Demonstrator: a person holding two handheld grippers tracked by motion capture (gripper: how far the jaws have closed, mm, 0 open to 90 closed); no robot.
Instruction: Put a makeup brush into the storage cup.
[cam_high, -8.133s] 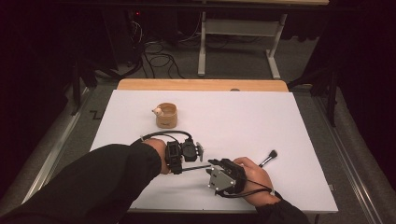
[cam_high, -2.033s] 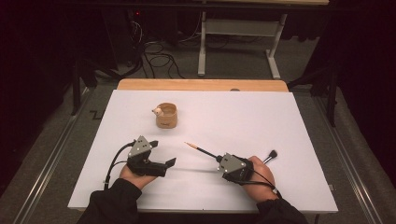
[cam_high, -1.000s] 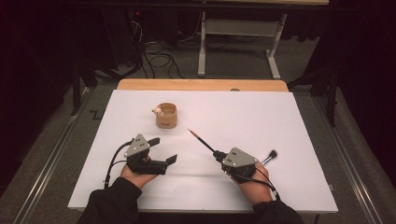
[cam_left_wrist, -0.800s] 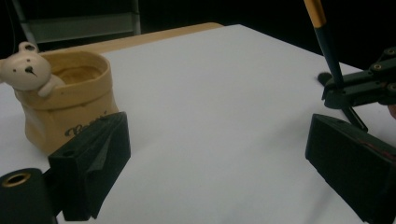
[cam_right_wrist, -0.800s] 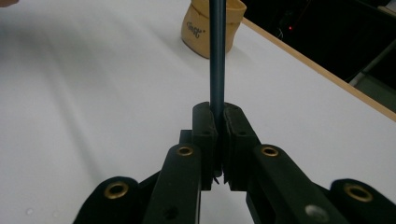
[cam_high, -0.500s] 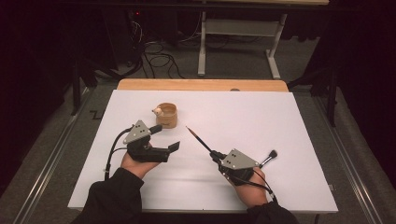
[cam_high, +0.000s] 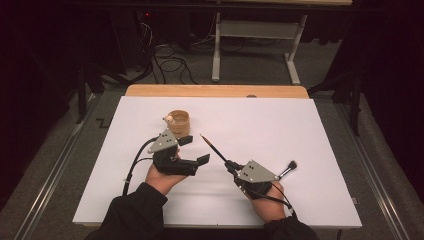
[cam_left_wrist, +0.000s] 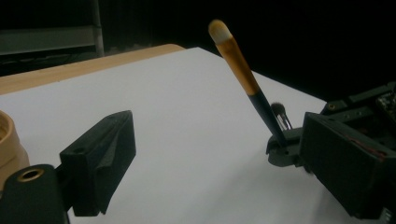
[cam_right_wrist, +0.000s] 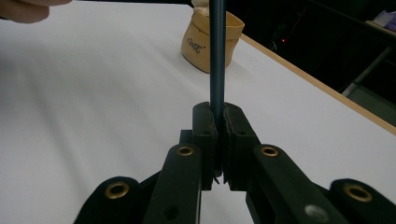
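Observation:
My right gripper (cam_high: 231, 165) is shut on the dark handle of a makeup brush (cam_high: 214, 149), whose orange tip points up and to the far left. In the right gripper view both pads clamp the handle (cam_right_wrist: 217, 60). My left gripper (cam_high: 195, 150) hovers open just in front of a tan cup (cam_high: 177, 122). Its jaws have just been closing a little, with nothing between them. In the left gripper view the held brush (cam_left_wrist: 238, 65) rises beyond the wide gap between its jaws.
A second brush (cam_high: 287, 167) with a dark head lies on the white sheet (cam_high: 300, 125) right of my right hand. The wooden table edge (cam_high: 215, 90) runs along the far side. Cables and a desk frame stand on the floor beyond.
My left gripper has moved away from me and up, close to the cup. The right gripper with the brush has stayed put.

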